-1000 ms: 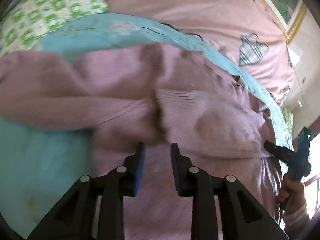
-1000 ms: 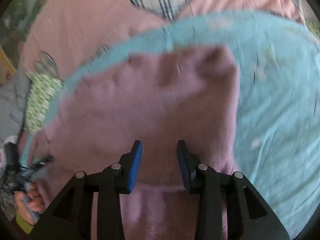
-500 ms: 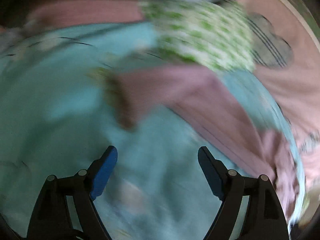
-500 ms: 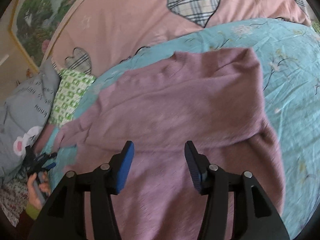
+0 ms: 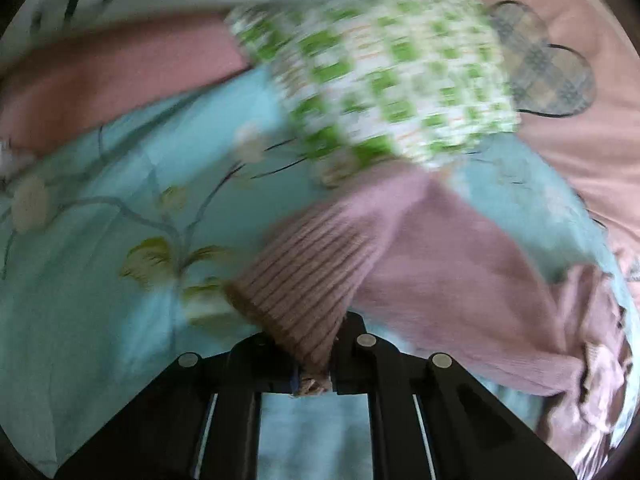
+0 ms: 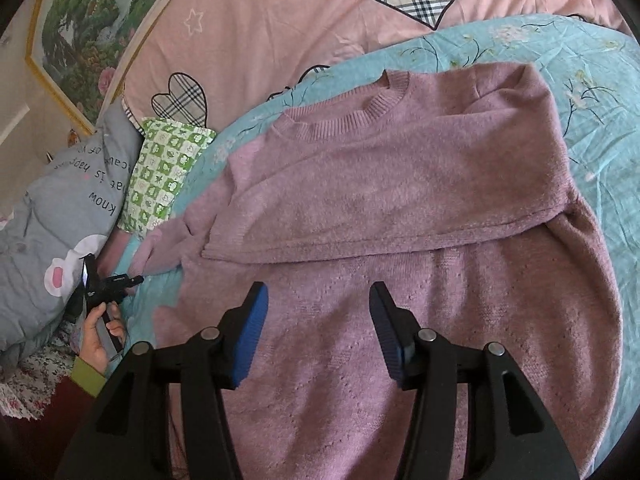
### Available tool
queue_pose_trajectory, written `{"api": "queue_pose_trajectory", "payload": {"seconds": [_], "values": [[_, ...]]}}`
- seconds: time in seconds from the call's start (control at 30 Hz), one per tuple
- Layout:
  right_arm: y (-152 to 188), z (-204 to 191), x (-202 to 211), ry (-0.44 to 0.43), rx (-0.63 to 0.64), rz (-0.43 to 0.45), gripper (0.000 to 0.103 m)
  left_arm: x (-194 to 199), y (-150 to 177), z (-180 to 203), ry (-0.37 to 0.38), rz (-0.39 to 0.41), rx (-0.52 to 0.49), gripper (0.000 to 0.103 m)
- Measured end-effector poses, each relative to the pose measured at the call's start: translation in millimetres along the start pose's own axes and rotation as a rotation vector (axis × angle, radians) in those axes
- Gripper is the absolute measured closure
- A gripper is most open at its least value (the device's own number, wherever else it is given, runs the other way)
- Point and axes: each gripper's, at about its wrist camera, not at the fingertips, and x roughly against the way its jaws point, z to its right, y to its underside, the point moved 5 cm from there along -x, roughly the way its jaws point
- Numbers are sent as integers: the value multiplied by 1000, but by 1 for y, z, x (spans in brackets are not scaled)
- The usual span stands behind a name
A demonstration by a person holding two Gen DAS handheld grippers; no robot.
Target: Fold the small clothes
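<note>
A mauve knit sweater [image 6: 400, 184] lies flat on the light blue floral sheet [image 6: 600, 92], neck away from me, its right sleeve folded across the chest. My right gripper [image 6: 318, 320] is open and empty just above the sweater's lower body. My left gripper [image 5: 312, 364] is shut on the ribbed cuff [image 5: 304, 280] of the sweater's left sleeve, at the sweater's left side. In the right wrist view the left gripper [image 6: 132, 280] shows small at the left, held in a hand.
A green-and-white checked pillow [image 5: 396, 76] and a grey printed quilt [image 6: 60, 216] lie at the left. A pink duvet with plaid hearts [image 6: 280, 32] covers the far side. A framed picture [image 6: 80, 28] hangs behind.
My left gripper left the sweater body, swung left, opened wide, then shut on the left sleeve cuff. My right gripper opened wider and pulled back over the lower body.
</note>
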Motion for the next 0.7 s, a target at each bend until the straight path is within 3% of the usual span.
{"api": "queue_pose_trajectory", "payload": {"seconds": [0.07,0.2,0.4,0.6,0.7], "values": [[1,5,4,5,-10,9,49,24,2,28,69,34,-38,96],[4,15,10,1,-41,24,49,81,18,122,279,73,-164,96],[2,29,26,-11,-77,62,49,121,64,291,594,14,-364,96],[5,55,48,13,-131,99,49,116,120,415,730,-71,-504,96],[6,72,55,31,-166,109,49,93,153,462,742,-130,-568,96]]}}
